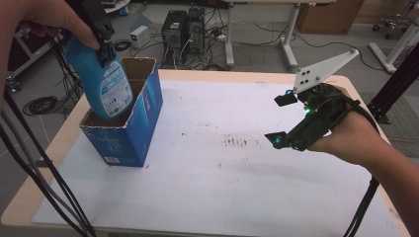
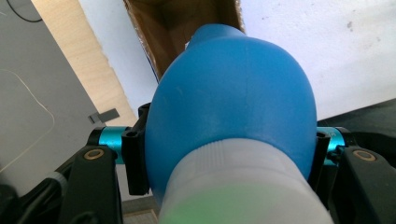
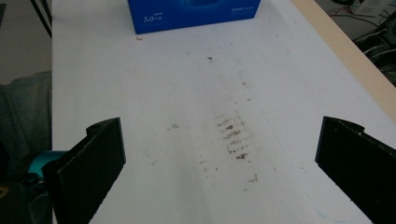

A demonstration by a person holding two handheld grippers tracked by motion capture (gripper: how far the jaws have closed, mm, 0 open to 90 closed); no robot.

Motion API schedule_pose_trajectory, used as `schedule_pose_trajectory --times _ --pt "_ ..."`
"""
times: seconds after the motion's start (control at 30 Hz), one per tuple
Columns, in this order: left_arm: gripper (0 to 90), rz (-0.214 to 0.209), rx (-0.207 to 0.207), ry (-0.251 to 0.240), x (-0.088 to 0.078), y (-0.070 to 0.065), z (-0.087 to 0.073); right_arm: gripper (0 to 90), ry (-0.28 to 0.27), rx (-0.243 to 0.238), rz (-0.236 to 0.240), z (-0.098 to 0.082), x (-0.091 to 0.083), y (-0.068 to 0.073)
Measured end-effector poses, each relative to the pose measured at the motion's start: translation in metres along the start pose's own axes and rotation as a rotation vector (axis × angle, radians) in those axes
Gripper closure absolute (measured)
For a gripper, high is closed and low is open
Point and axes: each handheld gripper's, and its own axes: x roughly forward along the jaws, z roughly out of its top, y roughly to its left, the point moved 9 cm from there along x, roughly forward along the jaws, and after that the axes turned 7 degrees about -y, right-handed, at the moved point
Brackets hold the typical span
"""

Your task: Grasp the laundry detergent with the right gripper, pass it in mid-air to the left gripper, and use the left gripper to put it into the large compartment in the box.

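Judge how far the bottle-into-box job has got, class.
Done: the left claw has gripped the blue bottle near its neck and brought it over the open box. In hand: its base is partly inside the opening. Left: lowering and release. The right claw is open above the table.

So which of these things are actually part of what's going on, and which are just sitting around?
Part of the job:
- blue bottle, gripped by the left hand-held gripper
- open blue box under it

Just lying about:
- right hand-held gripper, open and idle
- brown stains on the table
- computers on the floor
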Motion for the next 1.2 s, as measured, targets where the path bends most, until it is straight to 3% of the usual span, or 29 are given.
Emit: schedule_pose_trajectory --times 0.2,0.23,0.27,0.3,0.47,0.6,0.73,0.8,0.93,1.03,1.2 --pt "37.6 -0.014 0.135 0.028 0.03 0.005 0.003 0.6 0.028 0.003 -0.017 -0.001 -0.004 -0.004" --pt "37.6 -0.014 0.183 0.021 0.035 0.006 0.004 0.6 0.033 0.0 -0.019 -0.001 -0.005 -0.005" --pt "37.6 -0.014 0.183 0.021 0.035 0.006 0.004 0.6 0.033 0.0 -0.019 -0.001 -0.005 -0.005" --pt "37.6 -0.013 0.264 0.025 0.046 0.007 0.005 0.6 0.041 -0.003 -0.023 -0.001 -0.006 -0.006" --pt "37.6 -0.023 0.412 0.031 0.066 0.007 0.006 0.7 0.131 -0.002 -0.02 -0.008 -0.012 -0.012" --pt "37.6 -0.034 0.533 0.021 0.08 0.008 0.006 0.7 0.236 0.003 0.012 -0.018 -0.019 -0.017" --pt "37.6 -0.042 0.598 0.014 0.093 0.009 0.006 0.7 0.394 0.013 0.041 -0.032 -0.026 -0.022" --pt "37.6 -0.043 0.625 0.012 0.099 0.009 0.006 0.7 0.447 0.011 0.05 -0.035 -0.028 -0.025" --pt "37.6 -0.04 0.72 0.005 0.11 0.008 0.004 0.6 0.486 0.01 0.053 -0.032 -0.034 -0.029" --pt "37.6 -0.041 0.768 -0.011 0.115 0.007 0.004 0.7 0.504 0.004 0.053 -0.03 -0.038 -0.03" --pt "37.6 -0.047 0.781 -0.02 0.124 0.009 0.004 0.6 0.524 -0.008 0.048 -0.028 -0.045 -0.03"
